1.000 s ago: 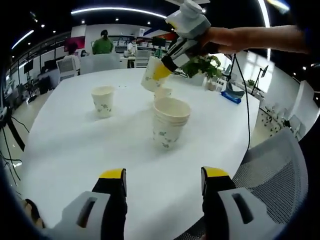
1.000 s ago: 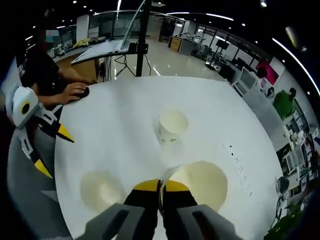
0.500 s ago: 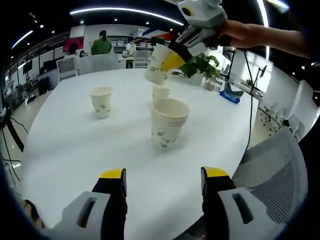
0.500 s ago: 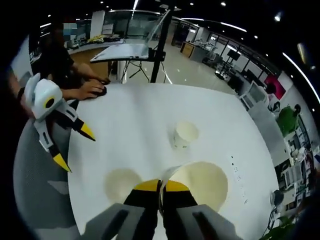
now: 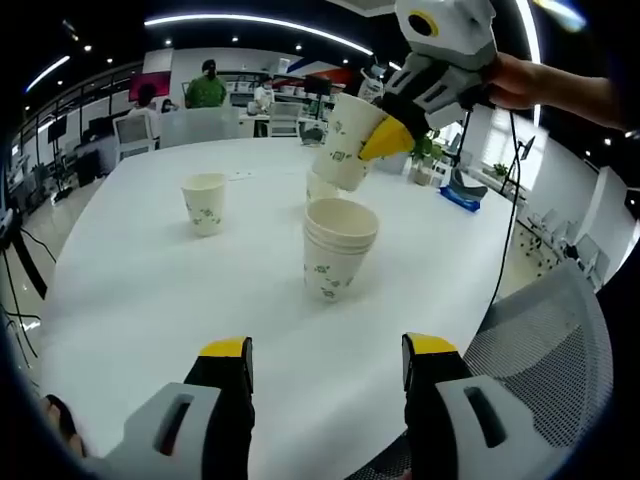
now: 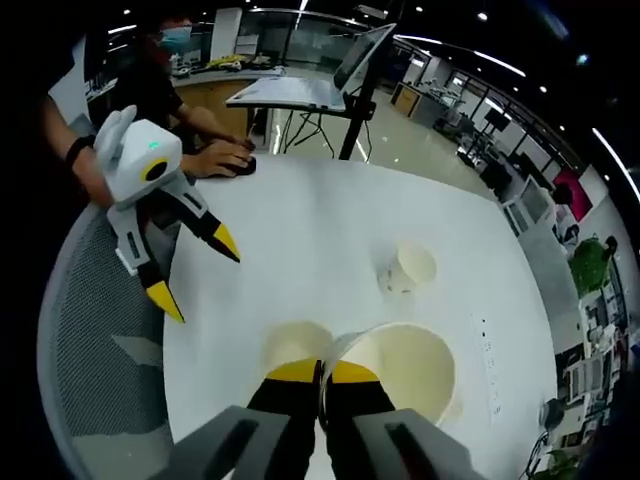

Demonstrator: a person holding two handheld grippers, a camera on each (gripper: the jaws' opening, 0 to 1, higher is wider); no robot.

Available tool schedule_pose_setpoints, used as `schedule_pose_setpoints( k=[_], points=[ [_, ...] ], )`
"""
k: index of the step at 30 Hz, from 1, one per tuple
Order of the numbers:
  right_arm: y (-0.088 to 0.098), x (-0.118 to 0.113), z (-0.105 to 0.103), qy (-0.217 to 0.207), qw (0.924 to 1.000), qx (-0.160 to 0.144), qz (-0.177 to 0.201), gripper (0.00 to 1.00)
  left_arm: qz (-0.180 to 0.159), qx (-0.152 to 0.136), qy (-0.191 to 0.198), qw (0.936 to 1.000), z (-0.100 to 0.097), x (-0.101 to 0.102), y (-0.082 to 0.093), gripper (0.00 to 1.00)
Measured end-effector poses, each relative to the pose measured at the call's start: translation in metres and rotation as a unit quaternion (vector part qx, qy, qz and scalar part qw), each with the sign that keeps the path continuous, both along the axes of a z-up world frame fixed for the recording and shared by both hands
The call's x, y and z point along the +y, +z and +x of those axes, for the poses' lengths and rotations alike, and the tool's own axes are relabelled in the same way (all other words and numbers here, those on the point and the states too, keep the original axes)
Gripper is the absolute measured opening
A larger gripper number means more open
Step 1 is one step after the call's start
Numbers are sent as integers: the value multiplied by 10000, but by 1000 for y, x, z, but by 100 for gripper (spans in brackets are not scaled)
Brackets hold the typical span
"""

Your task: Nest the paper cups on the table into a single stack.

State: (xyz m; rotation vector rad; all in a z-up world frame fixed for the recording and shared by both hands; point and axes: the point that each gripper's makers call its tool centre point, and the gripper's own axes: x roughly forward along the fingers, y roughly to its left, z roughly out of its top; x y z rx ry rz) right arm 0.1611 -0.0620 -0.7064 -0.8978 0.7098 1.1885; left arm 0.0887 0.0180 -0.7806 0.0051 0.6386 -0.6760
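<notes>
A partial stack (image 5: 338, 246) stands mid-worktop (image 5: 150, 290); the right hand-held gripper (image 5: 385, 140) pinches one cup (image 5: 346, 141) above it, the left hand-held gripper (image 5: 325, 352) gapes empty, and two cups, left (image 5: 205, 202) and far (image 5: 318, 187), remain.

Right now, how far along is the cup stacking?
Partly done. A stack of nested cups already stands on the table. In hand: the right gripper pinches one cup by its rim, held in the air near the stack. Left: a lone cup and another cup behind the stack. The left gripper is open.
</notes>
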Motion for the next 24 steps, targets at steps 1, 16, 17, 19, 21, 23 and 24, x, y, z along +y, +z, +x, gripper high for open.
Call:
schedule_pose_setpoints(
  k=[1,16,17,19,21,23,24],
  points=[
    [-1,0,-2,23,10000,14,1,0,-4,3,-3,10000,0,-1,0,58],
    [-12,13,-27,254,9995,176,-53,0,0,30,-41,10000,-1,-1,-3,58],
    [-15,13,-27,264,9994,189,-68,0,-2,32,-42,10000,-1,-1,-3,58],
    [-21,13,-26,293,9993,207,-108,0,-5,26,-34,10000,-1,-1,-2,57],
    [-18,13,-27,340,9991,200,-171,0,-18,34,-23,10000,-1,-1,-2,57],
    [-20,11,-26,330,9991,218,-174,0,-19,39,-27,10000,-2,-1,-2,57],
    [-21,11,-26,314,9991,235,-163,0,-17,40,-32,10000,-2,-2,-2,57]
  ],
)
